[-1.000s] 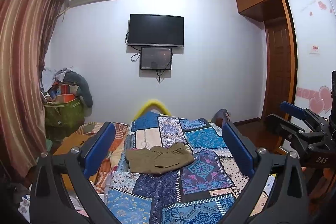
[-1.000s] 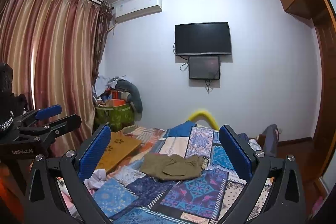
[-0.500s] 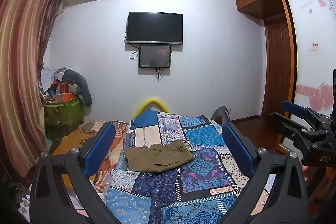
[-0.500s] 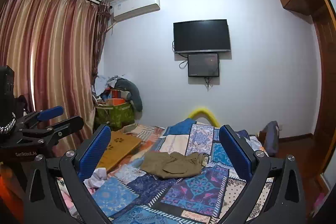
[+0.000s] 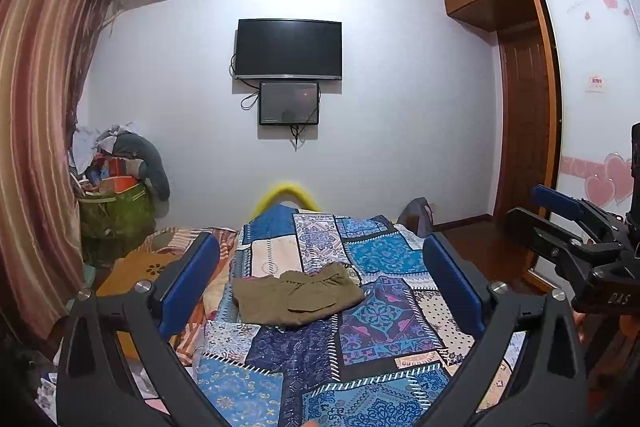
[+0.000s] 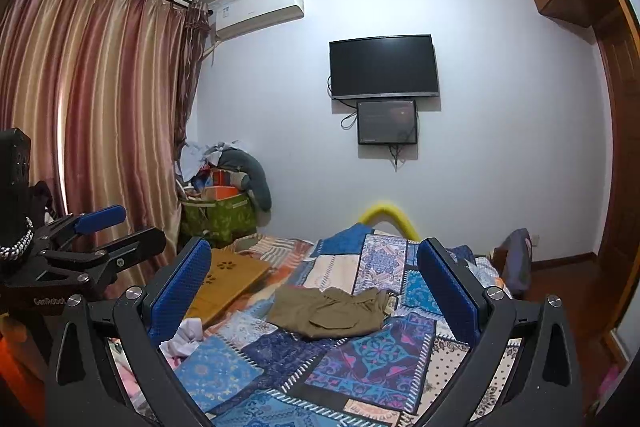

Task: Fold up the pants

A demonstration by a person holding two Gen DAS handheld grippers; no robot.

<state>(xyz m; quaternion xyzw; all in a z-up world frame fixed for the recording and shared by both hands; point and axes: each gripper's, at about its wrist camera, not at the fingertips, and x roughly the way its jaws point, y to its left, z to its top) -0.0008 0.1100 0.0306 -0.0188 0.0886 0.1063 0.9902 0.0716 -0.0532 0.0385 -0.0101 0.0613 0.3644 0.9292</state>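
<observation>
My tongs (image 5: 320,283) (image 6: 314,285), both wide open and empty, frame pants (image 5: 298,293) on the bed (image 5: 384,307); a board (image 6: 230,277) at 10 o'clock shows clearly only in the right view.

the olive-brown fabric pants (image 5: 298,293) lie in a loose, rumpled bundle on a blue patchwork quilt (image 5: 384,255) that covers the bed, about midway along it. they look roughly doubled over into a wide, flattish heap, with uneven edges and soft creases across the top. in the right wrist view the same pants (image 6: 330,313) show a pocket flap near the front edge and a bunched part toward the right.
</observation>
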